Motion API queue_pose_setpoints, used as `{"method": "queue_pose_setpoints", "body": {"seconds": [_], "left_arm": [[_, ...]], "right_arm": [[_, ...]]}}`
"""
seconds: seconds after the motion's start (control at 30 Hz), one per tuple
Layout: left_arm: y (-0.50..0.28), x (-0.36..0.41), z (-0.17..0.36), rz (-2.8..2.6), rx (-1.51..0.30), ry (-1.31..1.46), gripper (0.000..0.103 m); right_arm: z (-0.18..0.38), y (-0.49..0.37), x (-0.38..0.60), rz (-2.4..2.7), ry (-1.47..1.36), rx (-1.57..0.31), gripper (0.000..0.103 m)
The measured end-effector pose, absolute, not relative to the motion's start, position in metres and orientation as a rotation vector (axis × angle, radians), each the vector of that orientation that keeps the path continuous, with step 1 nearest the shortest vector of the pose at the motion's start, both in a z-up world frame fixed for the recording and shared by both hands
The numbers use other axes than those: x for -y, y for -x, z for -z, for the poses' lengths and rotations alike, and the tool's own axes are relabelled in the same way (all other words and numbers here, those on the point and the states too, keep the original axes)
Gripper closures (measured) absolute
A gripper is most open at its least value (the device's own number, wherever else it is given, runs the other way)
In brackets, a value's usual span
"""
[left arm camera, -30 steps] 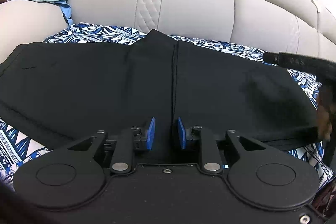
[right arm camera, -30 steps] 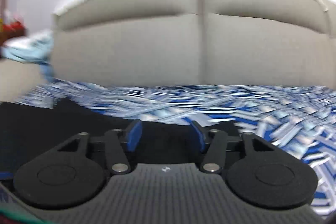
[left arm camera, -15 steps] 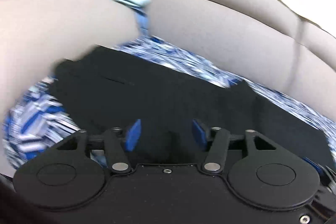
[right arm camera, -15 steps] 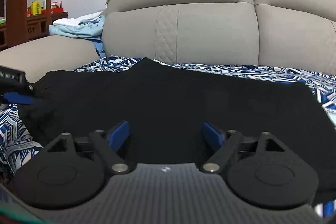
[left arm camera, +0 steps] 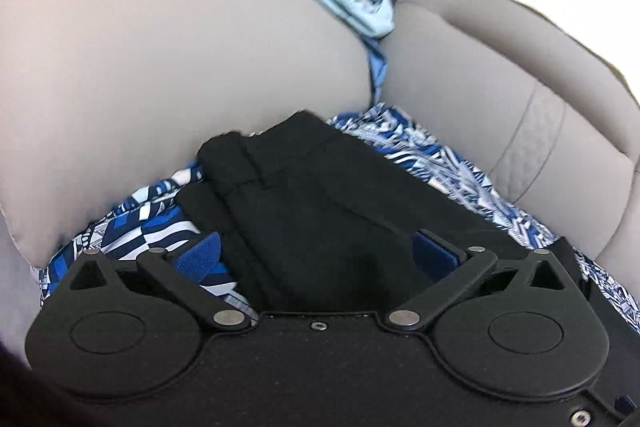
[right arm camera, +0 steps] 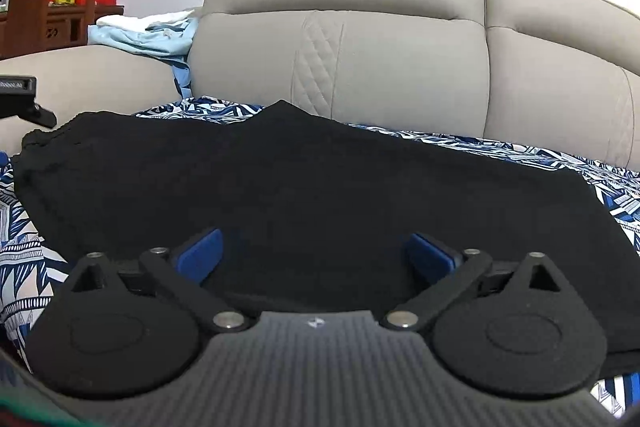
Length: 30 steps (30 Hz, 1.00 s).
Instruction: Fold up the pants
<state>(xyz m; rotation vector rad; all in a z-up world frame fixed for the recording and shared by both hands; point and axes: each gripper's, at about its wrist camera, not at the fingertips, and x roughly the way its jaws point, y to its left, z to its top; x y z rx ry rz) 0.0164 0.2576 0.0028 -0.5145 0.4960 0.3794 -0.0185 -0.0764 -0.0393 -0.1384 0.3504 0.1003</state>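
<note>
**Ana:** Both sets of tongs are standing wide open with nothing pinched. The left gripper [left arm camera: 316, 259] has just been spreading its jaws, and its blue pads [left arm camera: 200, 259] are now hanging apart above the waistband end of the black pants [left arm camera: 320, 211], fabric lying under the gap but no pad pressing on it.

**Ben:** Is the right gripper [right arm camera: 316, 259] doing the same?

**Ana:** Its jaws have just been opening too, and they are hovering just above the near edge of the pants [right arm camera: 280, 195], touching nothing that I can see. Beyond the tips, the garment is lying flat, already doubled leg over leg, on the blue patterned sheet [right arm camera: 24, 227] covering the seat.

**Ben:** How is that cloth going to behave?

**Ana:** I am judging it light, soft and limp, so it is likely sagging and sliding wherever it is lifted unsupported. The thick waistband [left arm camera: 236, 167] ahead of the left tongs is looking like the firmest hold; the hem end, off to the right of the right tongs, is the other.

**Ben:** And further back?

**Ana:** Past the pants, the grey sofa backrest [right arm camera: 360, 59] is rising, and a pale blue garment [right arm camera: 148, 35] is resting on the armrest [left arm camera: 160, 59], well apart.
</note>
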Motion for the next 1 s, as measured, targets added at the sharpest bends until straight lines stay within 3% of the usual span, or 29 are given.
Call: {"method": "queue_pose_setpoints", "body": {"seconds": [0.53, 1.0], "left_arm": [[-0.043, -0.264, 0.017, -0.427, -0.56, 0.468, 0.0], [-0.021, -0.255, 0.023, -0.417, -0.501, 0.427, 0.001]], "right_arm": [[0.04, 0.02, 0.078, -0.1, 0.138, -0.345, 0.0], [0.039, 0.021, 0.077, -0.098, 0.141, -0.336, 0.0]]}}
